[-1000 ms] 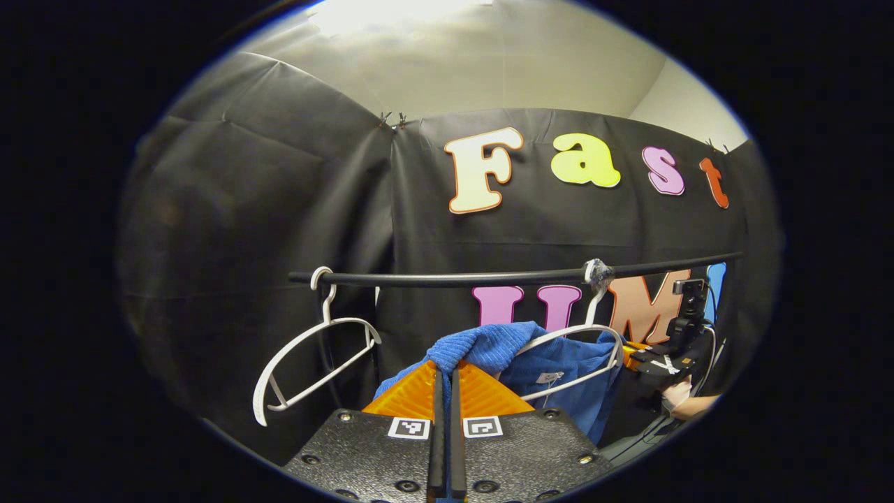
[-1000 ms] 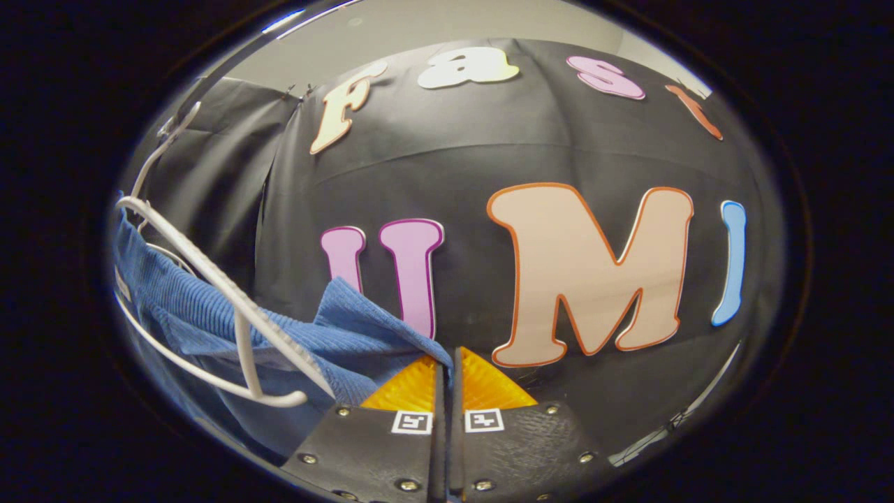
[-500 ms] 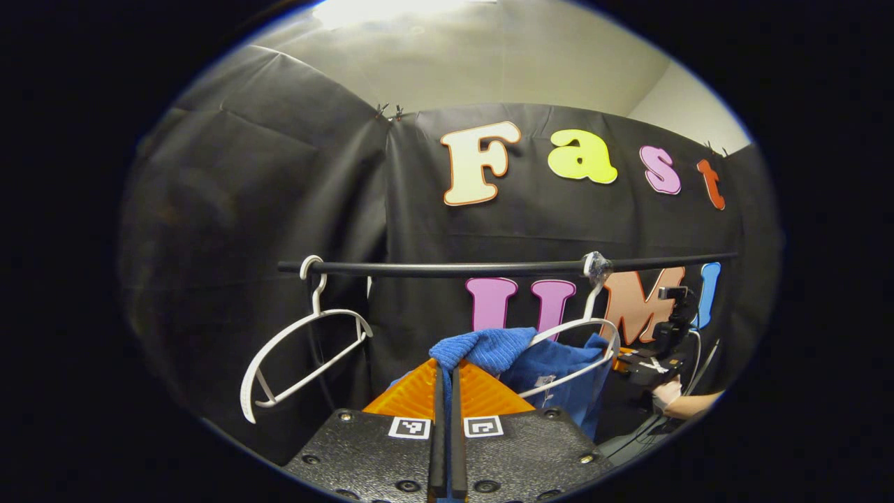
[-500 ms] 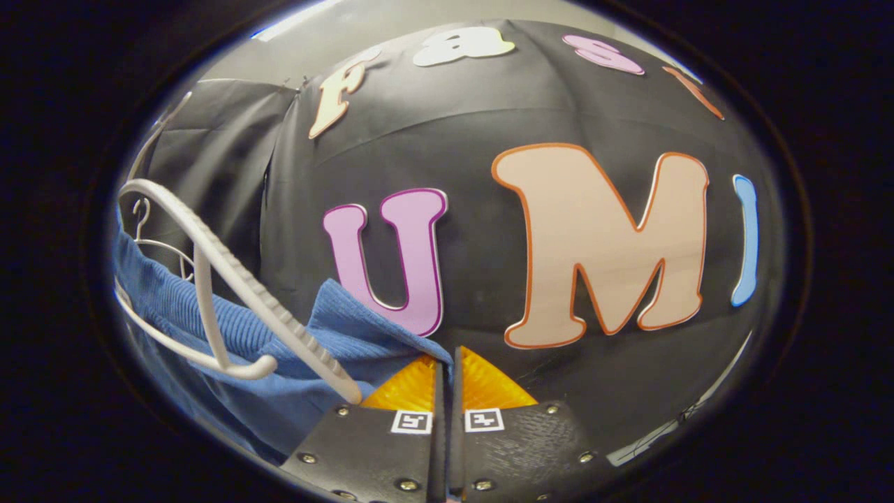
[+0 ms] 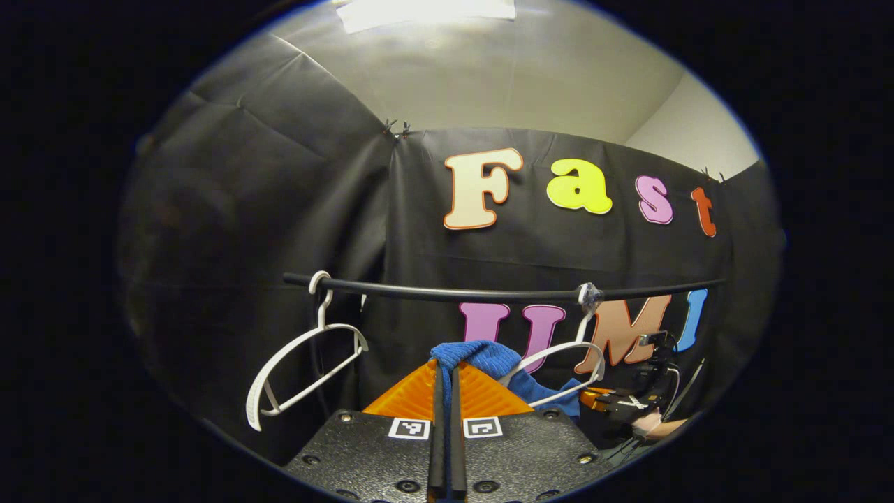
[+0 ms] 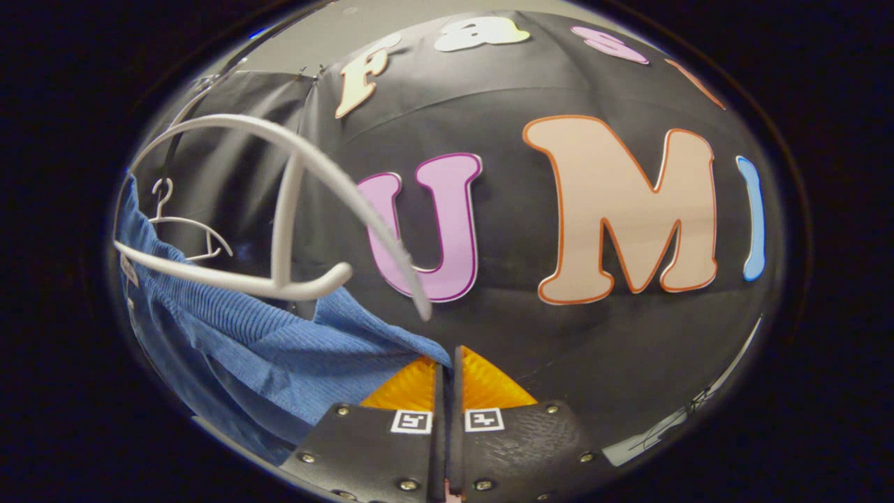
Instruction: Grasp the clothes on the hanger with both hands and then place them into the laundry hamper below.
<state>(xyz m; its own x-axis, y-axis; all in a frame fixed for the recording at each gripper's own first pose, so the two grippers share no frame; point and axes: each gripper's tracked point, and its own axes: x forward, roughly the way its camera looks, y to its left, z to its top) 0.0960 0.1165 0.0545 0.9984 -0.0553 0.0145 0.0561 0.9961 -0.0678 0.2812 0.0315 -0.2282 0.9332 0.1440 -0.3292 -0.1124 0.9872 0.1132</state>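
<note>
Here both tools [image 5: 445, 370] [image 6: 447, 363] clamp the blue garment [image 6: 293, 349] beneath a black rail [image 5: 489, 292].

Black cloth walls [image 5: 293, 209] pinned at corner — pale ceiling [image 5: 503, 77], bright light panel [image 5: 426, 8] overhead.

Two white hangers were counted, one at left [image 5: 300, 363], one at centre right [image 5: 559, 363]; one black rail [image 5: 454, 292]; one blue garment [image 6: 279, 349]; two grippers, left [image 5: 448, 391], right [image 6: 448, 377].
</note>
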